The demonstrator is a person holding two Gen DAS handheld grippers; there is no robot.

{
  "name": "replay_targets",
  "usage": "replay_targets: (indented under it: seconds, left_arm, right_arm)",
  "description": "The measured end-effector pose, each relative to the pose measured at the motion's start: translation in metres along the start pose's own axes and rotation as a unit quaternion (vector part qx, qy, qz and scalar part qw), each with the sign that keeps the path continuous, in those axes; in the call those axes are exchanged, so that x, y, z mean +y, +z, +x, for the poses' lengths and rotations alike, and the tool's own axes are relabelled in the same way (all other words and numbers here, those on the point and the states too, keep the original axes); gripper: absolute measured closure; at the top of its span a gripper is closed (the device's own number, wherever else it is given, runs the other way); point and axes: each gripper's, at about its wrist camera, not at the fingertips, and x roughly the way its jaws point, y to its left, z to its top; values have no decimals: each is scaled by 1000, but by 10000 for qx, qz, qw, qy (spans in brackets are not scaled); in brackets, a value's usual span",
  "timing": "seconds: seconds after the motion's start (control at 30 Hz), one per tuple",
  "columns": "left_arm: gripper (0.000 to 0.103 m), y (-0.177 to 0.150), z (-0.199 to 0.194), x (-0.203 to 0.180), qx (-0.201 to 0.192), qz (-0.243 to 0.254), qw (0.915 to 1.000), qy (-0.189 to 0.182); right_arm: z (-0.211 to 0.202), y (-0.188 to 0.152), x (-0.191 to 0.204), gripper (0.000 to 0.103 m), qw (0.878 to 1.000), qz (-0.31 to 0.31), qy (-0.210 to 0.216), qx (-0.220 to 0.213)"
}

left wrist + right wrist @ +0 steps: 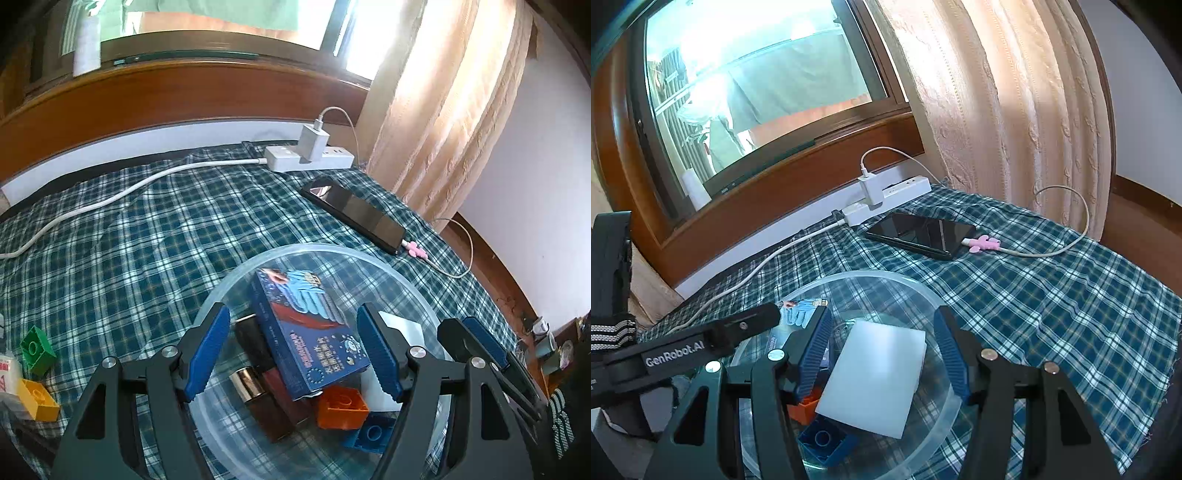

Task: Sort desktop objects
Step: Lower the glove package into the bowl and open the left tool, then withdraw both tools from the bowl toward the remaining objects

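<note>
A clear plastic bowl (314,251) (879,275) stands on the plaid cloth. In it a blue printed box (310,332) lies tilted on two brown bottles (258,398), beside an orange brick (341,406), a blue brick (373,434) and a flat white box (875,369). My left gripper (293,314) is open astride the blue box, with a gap at the left pad. My right gripper (882,314) is open over the white box, with a gap at its right pad. A green brick (37,349) and a yellow brick (38,400) lie on the cloth at the left.
A black phone (354,214) (919,236) on a charging cable with a pink clip (984,243) lies beyond the bowl. A white power strip (310,157) with a charger sits along the window sill. A curtain (1015,110) hangs at the right.
</note>
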Motion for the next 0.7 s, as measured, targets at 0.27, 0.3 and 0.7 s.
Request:
replay_targets:
  seconds: [0.27,0.3,0.7]
  left_arm:
    - [28,-7,-8,7,19,-93,9998,156]
    - [28,-8,-10,8,16,-107,9998,183]
    - [28,-18,-44,40,-160,-447,9976,503]
  right_arm:
    - [1,-1,1,41,10000,-31,-24,-4]
    - [1,-1,1,41,10000,-40,-25,-8]
    - [0,-3,7,41,9996,-221,-154,-103]
